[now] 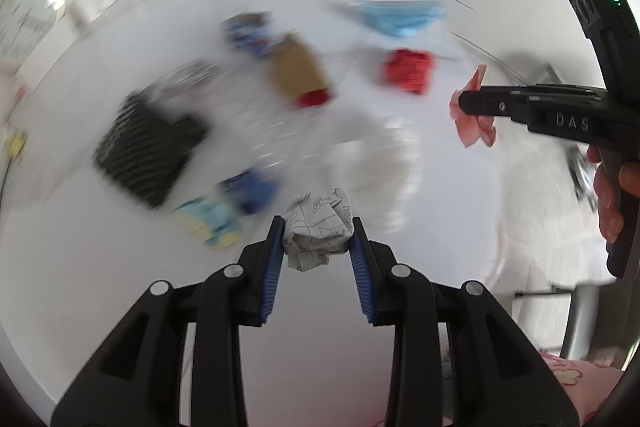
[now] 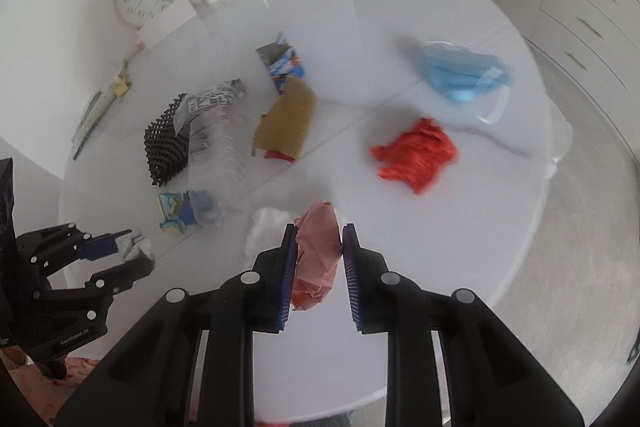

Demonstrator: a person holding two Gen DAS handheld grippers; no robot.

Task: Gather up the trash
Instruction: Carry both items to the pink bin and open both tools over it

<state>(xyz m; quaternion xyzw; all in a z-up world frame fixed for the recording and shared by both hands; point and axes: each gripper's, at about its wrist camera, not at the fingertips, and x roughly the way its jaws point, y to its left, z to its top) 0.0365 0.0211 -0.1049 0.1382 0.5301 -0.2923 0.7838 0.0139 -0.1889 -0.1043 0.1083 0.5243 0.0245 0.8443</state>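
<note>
Trash in both grippers, rest still on table

Crumpled grey-white printed paper ball [image 1: 316, 229] sits between the blue pads of the left gripper [image 1: 318, 227], pinched at the tips only, lifted off the round white table [image 2: 400, 7]. Crumpled pink paper wad [image 2: 318, 255] is clamped in the right gripper [image 2: 319, 237], jaws drawn narrow on it.

Risks, as I judge them: the grey ball is held at the very fingertips, so a quick swing could shake it out. The pink wad hangs loose below the pads and could tear or slip through. The two grippers are near each other and could knock together.

Orientation: the grey ball is roughly round, no clear long axis. The pink wad is elongated, long axis running along the fingers, lower end trailing back toward the gripper body.

Left on the table: red crumpled wrapper [image 2: 416, 155], blue face mask [image 2: 464, 75], brown cardboard piece [image 2: 286, 123], clear plastic bottle [image 2: 216, 143].
</note>
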